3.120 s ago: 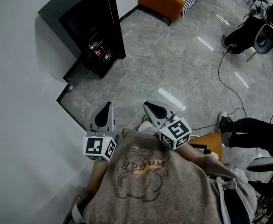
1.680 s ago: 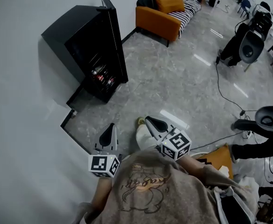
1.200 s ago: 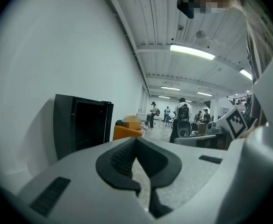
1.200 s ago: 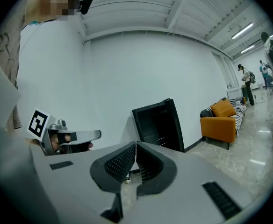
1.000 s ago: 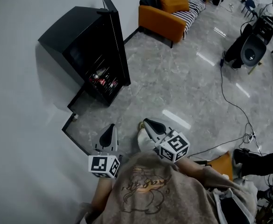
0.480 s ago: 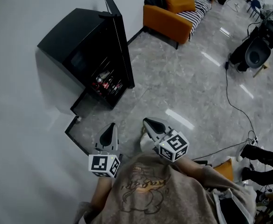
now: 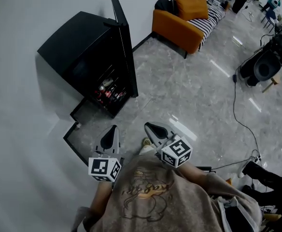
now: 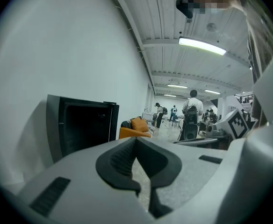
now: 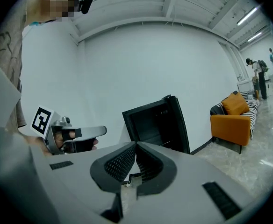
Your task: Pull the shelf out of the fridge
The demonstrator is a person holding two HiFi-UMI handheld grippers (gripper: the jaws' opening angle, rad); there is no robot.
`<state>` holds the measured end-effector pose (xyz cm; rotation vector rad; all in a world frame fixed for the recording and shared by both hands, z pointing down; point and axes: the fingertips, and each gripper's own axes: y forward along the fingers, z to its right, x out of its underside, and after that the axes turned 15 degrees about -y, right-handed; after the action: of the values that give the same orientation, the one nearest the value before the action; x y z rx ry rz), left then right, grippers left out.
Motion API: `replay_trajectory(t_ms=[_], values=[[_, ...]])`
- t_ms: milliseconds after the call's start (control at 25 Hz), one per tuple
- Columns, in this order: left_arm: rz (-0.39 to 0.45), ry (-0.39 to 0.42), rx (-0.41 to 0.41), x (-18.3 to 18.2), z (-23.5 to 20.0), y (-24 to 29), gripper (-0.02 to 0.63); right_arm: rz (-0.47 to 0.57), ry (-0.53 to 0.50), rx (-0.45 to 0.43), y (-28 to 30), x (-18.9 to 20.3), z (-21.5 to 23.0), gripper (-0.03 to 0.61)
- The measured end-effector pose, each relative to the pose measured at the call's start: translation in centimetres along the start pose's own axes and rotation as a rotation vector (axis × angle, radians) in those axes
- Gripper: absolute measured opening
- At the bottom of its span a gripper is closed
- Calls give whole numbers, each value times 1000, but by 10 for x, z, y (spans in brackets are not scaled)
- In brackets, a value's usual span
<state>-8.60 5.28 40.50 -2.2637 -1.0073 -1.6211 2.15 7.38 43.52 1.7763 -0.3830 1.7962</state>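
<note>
A black fridge point(image 7: 85, 57) stands against the white wall with its door point(image 7: 125, 52) swung open. Wire shelves point(image 7: 109, 87) holding cans and bottles show low inside it. Both grippers are held close to the person's chest, well short of the fridge and pointing toward it. My left gripper point(image 7: 113, 128) is shut with nothing in it, and so is my right gripper point(image 7: 148, 126). The left gripper view shows the fridge point(image 8: 82, 125) beyond the closed jaws. In the right gripper view the fridge point(image 9: 155, 122) stands ahead and the left gripper point(image 9: 71, 134) is to the left.
An orange sofa point(image 7: 179, 21) with striped cushions stands to the right of the fridge. Cables point(image 7: 235, 105) trail across the grey marble floor. A black chair point(image 7: 266, 64) and a seated person's legs point(image 7: 271, 175) are at the right. Several people stand far off point(image 8: 192, 111).
The fridge has grown larger and come nearer in the head view as the person walked toward it. Both grippers have stayed shut and in front of the chest.
</note>
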Motion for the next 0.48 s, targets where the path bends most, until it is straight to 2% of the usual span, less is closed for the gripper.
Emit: replay_trajectory(t_ms=[280,480], values=[[29,-12,-37,-9,6,34,5,14,-11,-63,11,-5,37,23],[39,-26,-82,-8,3,42,6,33,-8,-129,19,-8,46,21]])
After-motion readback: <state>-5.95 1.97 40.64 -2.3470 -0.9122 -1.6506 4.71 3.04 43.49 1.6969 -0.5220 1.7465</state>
